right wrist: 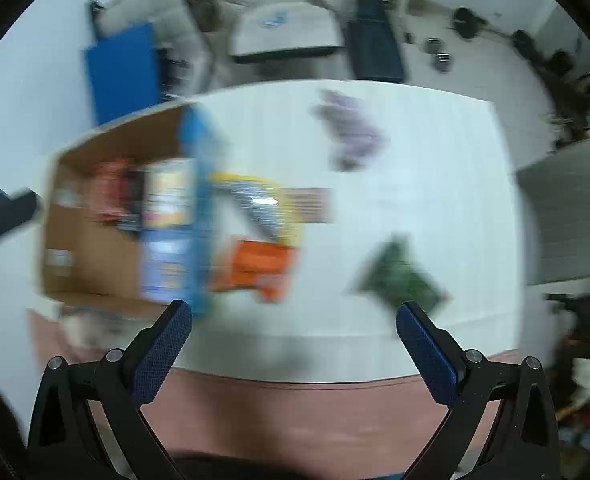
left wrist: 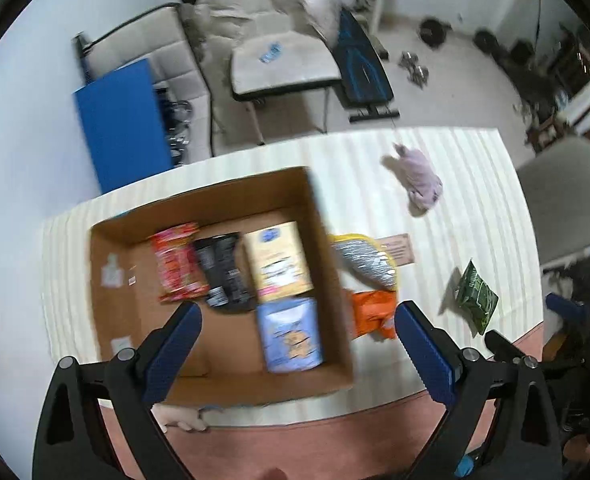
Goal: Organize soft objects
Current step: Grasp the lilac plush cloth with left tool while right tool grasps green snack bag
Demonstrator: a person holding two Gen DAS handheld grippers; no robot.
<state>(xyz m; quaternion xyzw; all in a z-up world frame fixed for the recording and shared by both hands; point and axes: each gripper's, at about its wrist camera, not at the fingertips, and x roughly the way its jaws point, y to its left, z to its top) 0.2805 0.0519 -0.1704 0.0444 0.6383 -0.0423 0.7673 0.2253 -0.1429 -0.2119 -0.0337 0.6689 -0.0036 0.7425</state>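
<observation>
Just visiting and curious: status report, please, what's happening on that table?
Both hand-held grippers, left and right, open, empty. Four packets in box; silver, orange, green packets and purple cloth outside. Nothing blocking.

Motion blur smears the whole right wrist view. The cardboard box point(right wrist: 95, 220) hides part of the orange packet point(left wrist: 371, 312). Packet labels are unreadable.

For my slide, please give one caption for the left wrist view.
Open left gripper above a cardboard box holding four snack packets.
</observation>
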